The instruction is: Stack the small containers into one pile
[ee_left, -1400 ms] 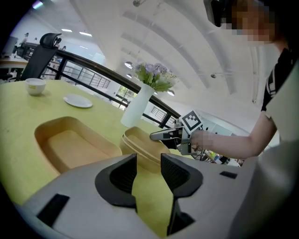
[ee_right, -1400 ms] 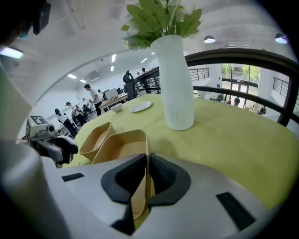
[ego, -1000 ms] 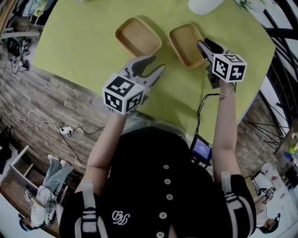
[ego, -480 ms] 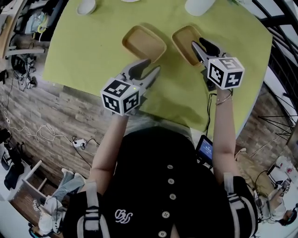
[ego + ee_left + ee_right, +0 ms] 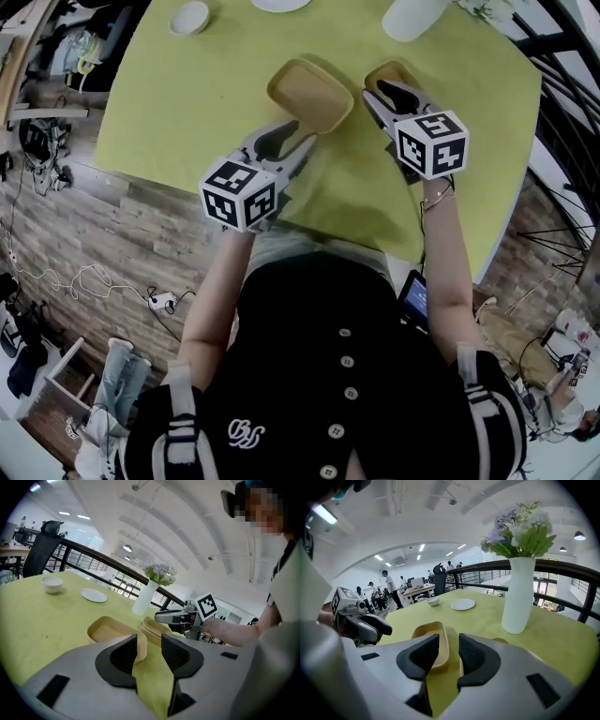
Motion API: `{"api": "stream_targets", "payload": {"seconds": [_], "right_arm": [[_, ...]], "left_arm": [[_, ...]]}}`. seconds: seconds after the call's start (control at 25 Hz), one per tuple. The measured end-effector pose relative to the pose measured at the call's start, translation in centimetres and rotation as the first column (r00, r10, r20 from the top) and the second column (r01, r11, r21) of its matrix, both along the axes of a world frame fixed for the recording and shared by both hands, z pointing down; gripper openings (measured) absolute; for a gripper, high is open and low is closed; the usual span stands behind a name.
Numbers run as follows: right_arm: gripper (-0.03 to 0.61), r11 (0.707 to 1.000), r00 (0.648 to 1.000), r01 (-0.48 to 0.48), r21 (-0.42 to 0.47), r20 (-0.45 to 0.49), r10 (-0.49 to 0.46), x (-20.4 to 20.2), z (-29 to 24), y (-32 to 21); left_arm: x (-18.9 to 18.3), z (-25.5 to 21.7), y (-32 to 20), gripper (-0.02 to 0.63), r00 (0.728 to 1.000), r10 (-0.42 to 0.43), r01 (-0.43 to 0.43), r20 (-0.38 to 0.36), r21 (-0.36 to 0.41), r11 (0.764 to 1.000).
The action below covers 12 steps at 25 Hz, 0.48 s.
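Note:
Two shallow tan containers sit side by side on the yellow-green table [image 5: 187, 103]. The left container [image 5: 309, 92] [image 5: 112, 631] [image 5: 433, 644] lies just beyond my left gripper [image 5: 298, 139] [image 5: 149, 651], which is open and holds nothing. The right container [image 5: 398, 73] [image 5: 157, 626] is partly hidden under my right gripper [image 5: 389, 97] [image 5: 449, 656], also open, hovering over its near rim with nothing between the pads. Each gripper shows in the other's view: the right gripper [image 5: 180, 617] and the left gripper [image 5: 361, 620].
A white vase [image 5: 412, 17] [image 5: 518, 595] with flowers stands behind the right container. Farther back are a white plate [image 5: 279, 5] [image 5: 93, 595] [image 5: 462, 604] and a small bowl [image 5: 190, 17] [image 5: 51, 584] [image 5: 433, 601]. The table's near edge runs close under both grippers.
Both grippers have moved forward toward the containers. The right gripper now covers more of the right container; the left gripper's tips have come close to the left container's near rim.

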State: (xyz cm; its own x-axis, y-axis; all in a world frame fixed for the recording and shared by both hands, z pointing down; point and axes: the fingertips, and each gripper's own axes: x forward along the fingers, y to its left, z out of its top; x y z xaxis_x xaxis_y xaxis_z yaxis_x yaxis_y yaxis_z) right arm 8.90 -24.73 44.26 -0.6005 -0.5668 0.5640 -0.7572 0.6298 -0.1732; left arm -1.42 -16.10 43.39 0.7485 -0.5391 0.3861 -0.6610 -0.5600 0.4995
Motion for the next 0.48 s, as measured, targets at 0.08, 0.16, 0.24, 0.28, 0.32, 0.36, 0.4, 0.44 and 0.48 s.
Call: {"api": "stream_targets", "payload": {"seconds": [0.08,0.16,0.24,0.28,0.32,0.36,0.4,0.44,0.48], "right_arm": [[0.138,1.000,1.000,0.021,-0.012,-0.013,-0.021,-1.0,0.4,-0.2],[0.142,0.999,0.998,0.043,-0.019,-0.036,-0.044,-2.1,0.7,-0.5],[0.144,0.998,0.996,0.058,-0.020,-0.061,-0.060,-3.0,0.9,-0.9],[0.146,0.998,0.995,0.064,-0.019,-0.072,-0.065,-3.3,1.0,-1.1],[0.146,0.998,0.994,0.068,-0.018,-0.082,-0.069,-3.6,1.1,-1.3],[0.146,0.997,0.993,0.072,-0.019,-0.092,-0.074,-3.9,1.3,-1.5],[0.147,0.997,0.992,0.077,-0.021,-0.100,-0.079,-4.2,1.5,-1.7],[0.147,0.996,0.990,0.083,-0.025,-0.108,-0.085,-4.5,1.7,-1.9],[0.147,0.996,0.989,0.089,-0.032,-0.116,-0.092,-4.9,2.0,-2.0]], "left_arm": [[-0.8,0.0,-0.3,0.157,1.000,-0.010,0.010,-0.008,0.005,1.000],[-1.8,0.1,-0.6,0.156,1.000,-0.022,0.022,-0.017,0.005,1.000],[-2.6,0.2,-0.7,0.156,0.999,-0.027,0.027,-0.021,0.000,1.000],[-3.0,0.2,-0.7,0.156,0.999,-0.029,0.029,-0.021,-0.002,1.000],[-3.2,0.2,-0.8,0.156,0.999,-0.031,0.031,-0.022,-0.003,1.000],[-3.5,0.3,-0.9,0.156,0.999,-0.035,0.035,-0.024,-0.004,0.999],[-3.8,0.4,-1.1,0.156,0.999,-0.039,0.039,-0.027,-0.007,0.999],[-4.1,0.5,-1.2,0.156,0.999,-0.042,0.042,-0.030,-0.011,0.999],[-4.3,0.6,-1.3,0.156,0.999,-0.043,0.043,-0.032,-0.014,0.999]]}}
